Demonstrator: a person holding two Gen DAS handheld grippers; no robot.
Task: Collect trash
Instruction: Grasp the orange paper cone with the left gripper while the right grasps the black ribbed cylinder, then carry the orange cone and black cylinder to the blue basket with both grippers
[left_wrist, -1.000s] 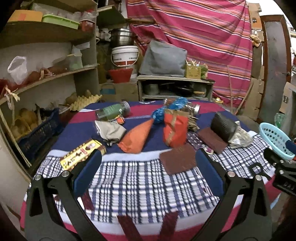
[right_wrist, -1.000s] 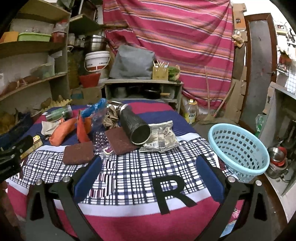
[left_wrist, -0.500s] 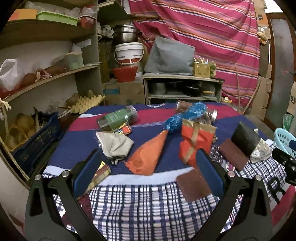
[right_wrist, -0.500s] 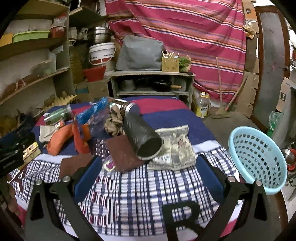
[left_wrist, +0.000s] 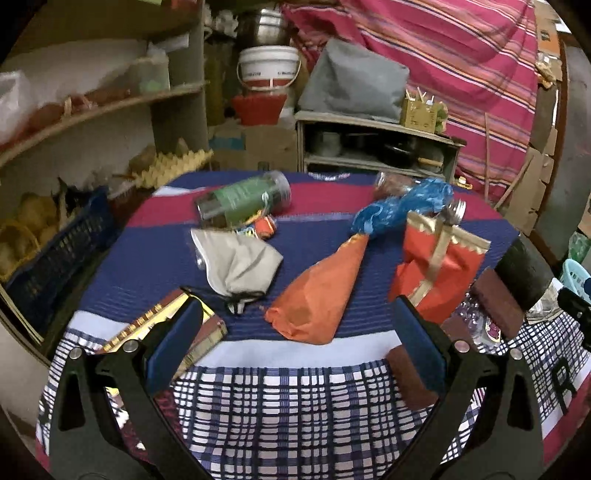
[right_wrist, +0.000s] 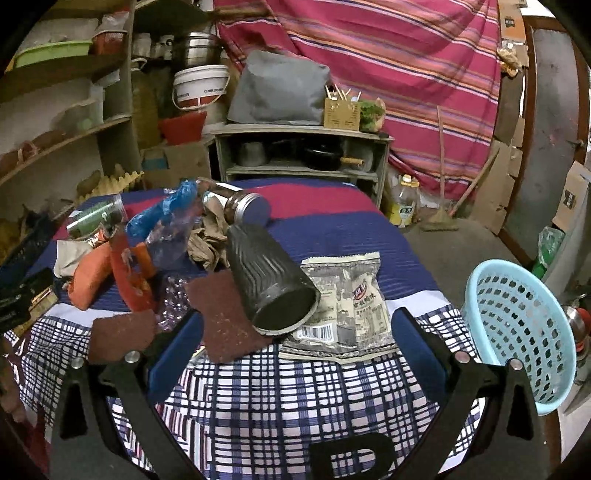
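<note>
Trash lies scattered on a cloth-covered table (left_wrist: 295, 406). In the left wrist view, my left gripper (left_wrist: 295, 347) is open and empty, just short of an orange cone-shaped wrapper (left_wrist: 317, 291), with a grey cloth bag (left_wrist: 240, 266) to its left and a red foil packet (left_wrist: 436, 273) to its right. In the right wrist view, my right gripper (right_wrist: 295, 350) is open and empty, in front of a black ribbed cup (right_wrist: 269, 284) on its side, a printed snack packet (right_wrist: 347, 302) and a brown scouring pad (right_wrist: 229, 325). A light blue basket (right_wrist: 517, 325) stands at the right.
A green-labelled jar (left_wrist: 243, 203), a blue plastic bag (left_wrist: 402, 210) and a gold-lettered box (left_wrist: 162, 328) also lie on the table. Shelves (left_wrist: 92, 107) stand to the left and a low cabinet (right_wrist: 303, 155) behind. A second brown pad (right_wrist: 122, 332) lies left of the right gripper.
Both grippers have moved forward over the table toward the trash. The left one has closed in on the orange wrapper, the right one on the black cup and packet. Both stay open.
</note>
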